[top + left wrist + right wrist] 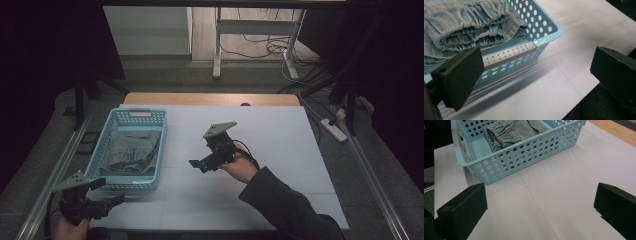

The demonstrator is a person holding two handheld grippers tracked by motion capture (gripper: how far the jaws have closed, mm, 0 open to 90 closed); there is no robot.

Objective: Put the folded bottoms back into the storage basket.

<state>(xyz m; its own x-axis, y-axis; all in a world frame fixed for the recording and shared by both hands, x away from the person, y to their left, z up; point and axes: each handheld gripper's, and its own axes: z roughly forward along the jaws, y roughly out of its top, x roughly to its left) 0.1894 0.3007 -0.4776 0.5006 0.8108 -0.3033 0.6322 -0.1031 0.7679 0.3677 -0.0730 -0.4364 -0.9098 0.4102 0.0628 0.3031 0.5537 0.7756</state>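
The left tool (107,191) sits at the near left corner of the counter (280,150), its two blunt black jaws spread wide with nothing between them. Just ahead of it stands the basket (112,181), a rectangular tub of glossy pale turquoise plastic, its walls pierced with rows of small round holes and its rim rounded at the corners. In the left gripper view the basket's near corner (549,32) rises just beyond the left-hand jaw, close but apart from it.

Inside the basket lies a folded garment (131,150) of faded grey-blue denim. Seen from the left tool, the garment (469,22) shows a coarse twill weave and a gathered, elasticated band puckered into tight ridges, stacked in several layers against the basket's wall.

The right tool (200,162) is held above the middle of the counter, to the right of the basket and well apart from it, with its jaws turned towards the basket. They too stand wide apart and empty. In the right gripper view the basket (524,152) lies ahead and slightly left of the jaws, with the garment (509,130) tucked inside.

The counter is a smooth, matt white sheet with faint straight seams, laid over a wooden top whose pale edge (210,98) shows at the far side.
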